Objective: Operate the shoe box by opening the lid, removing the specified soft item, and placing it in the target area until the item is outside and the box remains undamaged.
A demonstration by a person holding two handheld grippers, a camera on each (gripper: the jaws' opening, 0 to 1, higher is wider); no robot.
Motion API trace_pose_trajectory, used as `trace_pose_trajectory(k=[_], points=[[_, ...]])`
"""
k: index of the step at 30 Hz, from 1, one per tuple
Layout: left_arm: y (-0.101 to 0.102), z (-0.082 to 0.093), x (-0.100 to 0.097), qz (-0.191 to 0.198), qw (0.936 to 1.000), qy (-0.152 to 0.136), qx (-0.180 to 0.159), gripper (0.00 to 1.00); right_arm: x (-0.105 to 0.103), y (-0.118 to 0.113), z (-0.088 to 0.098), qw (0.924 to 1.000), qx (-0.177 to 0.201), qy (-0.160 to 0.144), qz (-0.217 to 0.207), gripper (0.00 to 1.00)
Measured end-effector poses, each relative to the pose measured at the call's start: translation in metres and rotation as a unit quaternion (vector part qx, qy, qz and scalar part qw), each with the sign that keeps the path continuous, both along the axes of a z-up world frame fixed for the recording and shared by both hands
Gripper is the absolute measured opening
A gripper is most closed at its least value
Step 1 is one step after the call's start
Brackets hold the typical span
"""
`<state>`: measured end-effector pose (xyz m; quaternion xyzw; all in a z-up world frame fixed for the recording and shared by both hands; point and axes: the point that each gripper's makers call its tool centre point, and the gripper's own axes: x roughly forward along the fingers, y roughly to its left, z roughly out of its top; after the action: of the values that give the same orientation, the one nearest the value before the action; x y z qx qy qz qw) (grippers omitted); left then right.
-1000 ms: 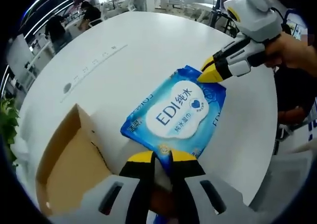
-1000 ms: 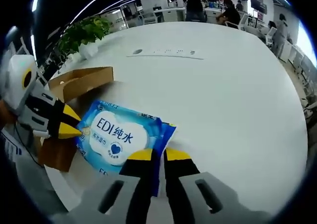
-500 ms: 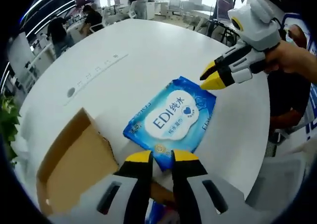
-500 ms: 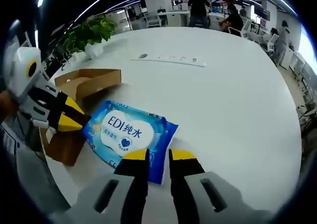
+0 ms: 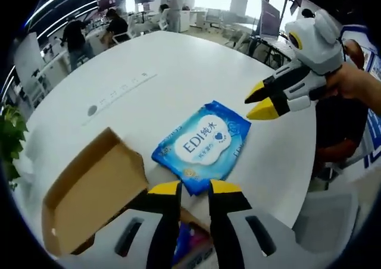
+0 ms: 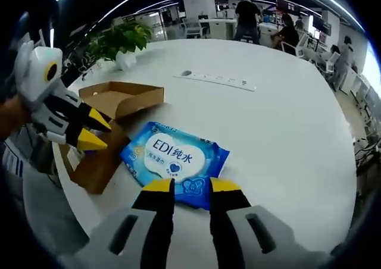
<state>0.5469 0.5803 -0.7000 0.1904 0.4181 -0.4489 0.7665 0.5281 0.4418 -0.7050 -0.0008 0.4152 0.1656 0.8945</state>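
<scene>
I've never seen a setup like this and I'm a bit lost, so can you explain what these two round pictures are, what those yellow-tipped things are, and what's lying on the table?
No robot here: a person holds a two-jawed grabbing tool in each hand, and a fisheye camera rides on each, which makes the pictures round. The left gripper view looks along the left tool, rising from the bottom; the right tool comes in from the right, held by a hand. The right gripper view mirrors this, with its own tool at the bottom and the left tool entering from the left. On the white table lie a blue pack of wet wipes and an open cardboard box. A plant stands at the far edge. Both tools are open and hold nothing; the pack lies flat on the table.
</scene>
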Motion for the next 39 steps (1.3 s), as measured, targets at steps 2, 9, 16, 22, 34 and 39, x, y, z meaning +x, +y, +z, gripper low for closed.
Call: trace_pose_trajectory(k=[2,9,16,22,34,39], points=[[0.006,0.001,0.000,0.004,1.0000,-0.001,0.000,0.16,-0.001,0.006,0.005,1.0000,0.000,-0.003,0.006,0.21],[0.033,0.007,0.005,0.028,0.9996,-0.003,-0.007,0.16,-0.002,0.028,0.019,0.9993,-0.003,-0.020,0.032,0.23],[0.058,0.009,0.006,0.037,0.9992,-0.009,-0.014,0.16,0.000,0.053,0.029,0.9974,-0.002,-0.033,0.065,0.24],[0.081,0.007,0.003,0.040,0.9989,-0.009,-0.022,0.16,0.002,0.079,0.036,0.9935,0.000,-0.046,0.104,0.27],[0.105,-0.003,-0.008,-0.018,0.9994,-0.016,-0.025,0.22,0.007,0.121,0.035,0.9841,-0.008,-0.053,0.170,0.26],[0.111,-0.012,-0.013,-0.058,0.9981,-0.019,-0.008,0.26,0.008,0.139,0.032,0.9762,-0.024,-0.060,0.207,0.25]])
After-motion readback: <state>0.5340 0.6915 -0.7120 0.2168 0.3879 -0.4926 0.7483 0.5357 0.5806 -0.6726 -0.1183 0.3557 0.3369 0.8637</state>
